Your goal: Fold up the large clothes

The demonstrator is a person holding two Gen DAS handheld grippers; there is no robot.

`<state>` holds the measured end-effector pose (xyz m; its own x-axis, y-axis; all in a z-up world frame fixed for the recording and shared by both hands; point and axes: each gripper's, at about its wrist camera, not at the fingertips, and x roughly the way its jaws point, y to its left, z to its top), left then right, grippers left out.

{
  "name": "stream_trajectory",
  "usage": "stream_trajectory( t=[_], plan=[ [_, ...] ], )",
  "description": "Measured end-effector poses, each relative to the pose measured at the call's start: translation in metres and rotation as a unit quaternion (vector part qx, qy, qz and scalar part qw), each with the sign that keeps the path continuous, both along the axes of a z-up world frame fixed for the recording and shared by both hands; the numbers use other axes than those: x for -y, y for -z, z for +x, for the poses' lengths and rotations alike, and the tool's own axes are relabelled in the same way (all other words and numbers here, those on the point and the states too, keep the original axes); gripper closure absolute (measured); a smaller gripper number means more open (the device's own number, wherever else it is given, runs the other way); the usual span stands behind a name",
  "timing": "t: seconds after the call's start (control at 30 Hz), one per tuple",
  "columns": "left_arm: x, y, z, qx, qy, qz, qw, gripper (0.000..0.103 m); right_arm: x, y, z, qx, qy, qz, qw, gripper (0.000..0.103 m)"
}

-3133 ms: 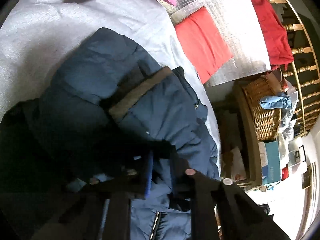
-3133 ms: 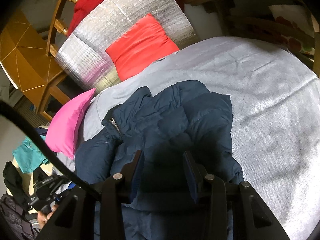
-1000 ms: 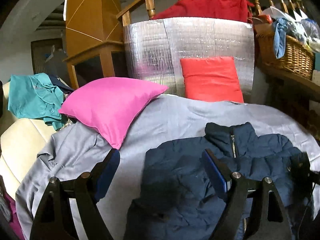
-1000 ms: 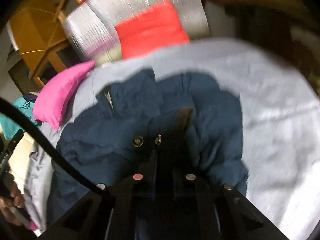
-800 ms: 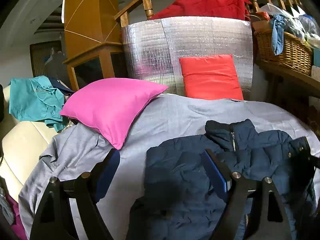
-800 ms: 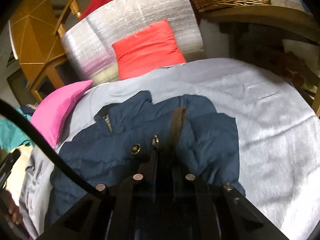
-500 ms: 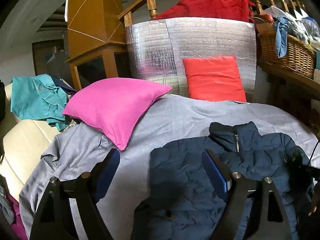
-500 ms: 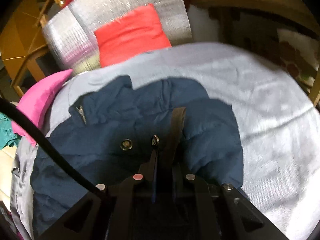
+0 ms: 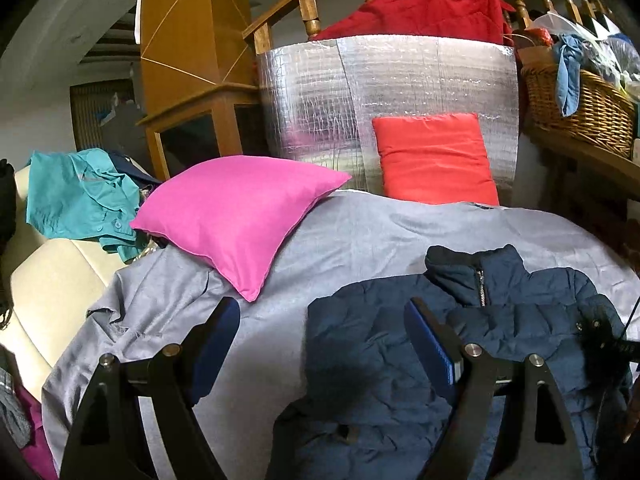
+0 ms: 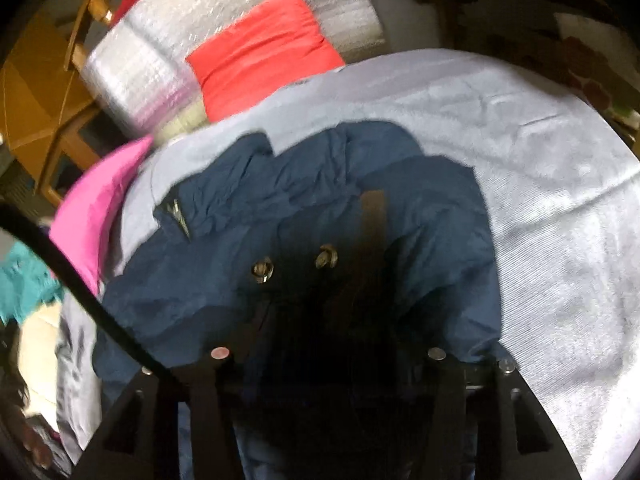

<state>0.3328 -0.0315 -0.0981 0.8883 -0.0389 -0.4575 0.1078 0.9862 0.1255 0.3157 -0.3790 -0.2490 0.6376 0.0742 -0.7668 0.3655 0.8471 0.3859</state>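
Note:
A navy puffer jacket (image 9: 400,360) lies on the grey-covered bed (image 9: 360,232), collar and zip toward the headboard. My left gripper (image 9: 320,340) is open and empty, raised above the jacket's left edge. In the right wrist view the jacket (image 10: 304,208) fills the centre. My right gripper (image 10: 328,356) has its arms spread apart, with a dark cuff with two snap buttons (image 10: 296,268) lying between them. The fingertips are hidden in the dark fabric and the frame is blurred.
A pink pillow (image 9: 236,216) lies at the bed's left, a red cushion (image 9: 436,156) against a silver foil panel (image 9: 384,96) at the head. A wicker basket (image 9: 580,104) sits on a shelf at right. Teal clothes (image 9: 76,196) lie on a cream chair at left.
The left gripper let go of the jacket, opened and lifted away. The right gripper closed on the dark cuff, carried it over the jacket, and its arms now stand spread.

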Motion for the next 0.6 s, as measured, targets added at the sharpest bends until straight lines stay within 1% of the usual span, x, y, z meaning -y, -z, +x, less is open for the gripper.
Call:
stream_trajectory(
  t=[0.07, 0.1, 0.13, 0.27, 0.33, 0.4, 0.47, 0.5, 0.53, 0.6],
  plan=[
    [0.001, 0.001, 0.001, -0.001, 0.0, 0.001, 1.0, 0.019, -0.007, -0.003, 0.001, -0.001, -0.008, -0.027, 1.0, 0.086],
    [0.001, 0.001, 0.001, -0.002, -0.001, 0.002, 1.0, 0.019, -0.009, -0.006, -0.001, 0.002, -0.008, -0.037, 0.999, 0.089],
    [0.001, 0.002, 0.002, -0.002, -0.001, 0.002, 1.0, 0.019, -0.009, -0.012, -0.004, 0.014, -0.004, -0.042, 0.999, 0.091],
    [0.002, 0.003, 0.003, -0.004, -0.003, 0.003, 1.0, 0.019, -0.006, -0.038, -0.024, 0.079, 0.015, -0.06, 0.995, 0.092],
    [0.002, 0.004, 0.004, -0.005, -0.003, 0.004, 1.0, 0.019, -0.006, -0.041, -0.028, 0.085, 0.025, -0.073, 0.993, 0.092],
    [0.001, 0.006, 0.006, -0.009, -0.005, 0.004, 0.9999, 0.019, -0.004, -0.031, -0.02, 0.054, 0.026, -0.078, 0.995, 0.092],
    [0.001, 0.009, 0.007, -0.013, -0.006, 0.005, 0.9999, 0.019, 0.001, -0.004, -0.007, -0.006, 0.016, -0.065, 0.998, 0.09],
    [0.002, 0.01, 0.007, -0.015, -0.006, 0.006, 0.9999, 0.019, 0.003, 0.002, -0.003, -0.019, 0.009, -0.058, 0.998, 0.088],
    [0.002, 0.012, 0.008, -0.017, -0.006, 0.008, 0.9998, 0.019, 0.003, 0.003, -0.003, -0.018, 0.008, -0.055, 0.998, 0.088],
    [0.001, 0.014, 0.009, -0.019, -0.007, 0.01, 0.9997, 0.019, 0.005, -0.004, -0.006, -0.021, 0.008, -0.051, 0.998, 0.083]
  ],
)
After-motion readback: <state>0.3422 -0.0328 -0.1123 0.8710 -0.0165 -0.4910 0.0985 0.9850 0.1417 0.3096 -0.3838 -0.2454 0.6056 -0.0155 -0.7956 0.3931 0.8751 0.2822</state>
